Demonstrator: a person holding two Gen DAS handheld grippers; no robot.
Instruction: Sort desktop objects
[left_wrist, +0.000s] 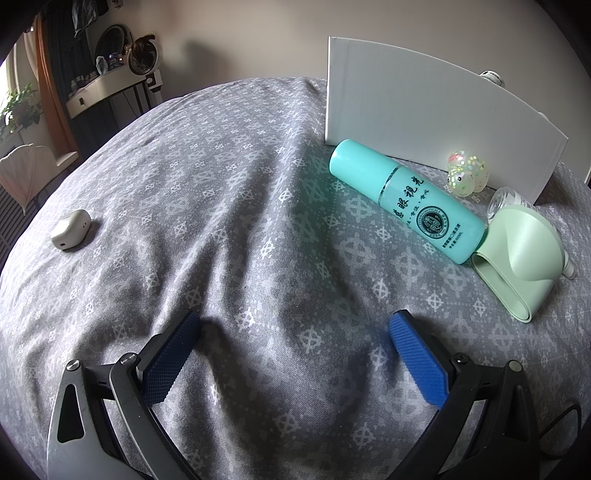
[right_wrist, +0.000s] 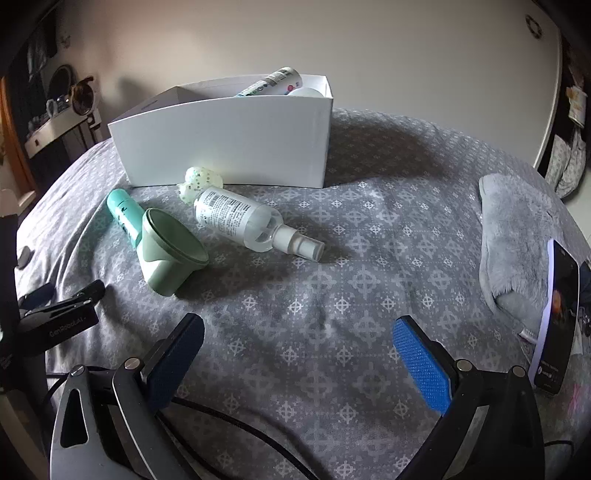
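While both tools hang empty over the grey patterned cover, the scene reads like this, every place given from the white box:

Charger-like white block (left_wrist: 70, 229): one, far left of the white box (right_wrist: 229, 144), well apart from everything else; probably the last thing to be collected.

Teal bottle (left_wrist: 406, 201): one, lying on its side just in front of the box's left end, its base touching the green funnel.

Green funnel (right_wrist: 171, 251): one, tipped on its side in front of the box, between the teal bottle and the clear one.

Speckled toy (right_wrist: 199, 181): one, small and translucent, against the foot of the box's front wall.

Clear spray bottle (right_wrist: 255, 225): one, lying flat in front of the box, nozzle pointing away to the right.

Box contents: one printed tube leaning on the rim and one white rounded item, so sorting looks partly done.

Left gripper (left_wrist: 293, 352): jaws spread wide, holding nothing, near and in front of the box.

Right gripper (right_wrist: 299, 354): jaws likewise apart and empty, facing the box's front.

Phone (right_wrist: 557, 317): one, propped upright far right of the box beside a grey fluffy cloth (right_wrist: 513, 240).
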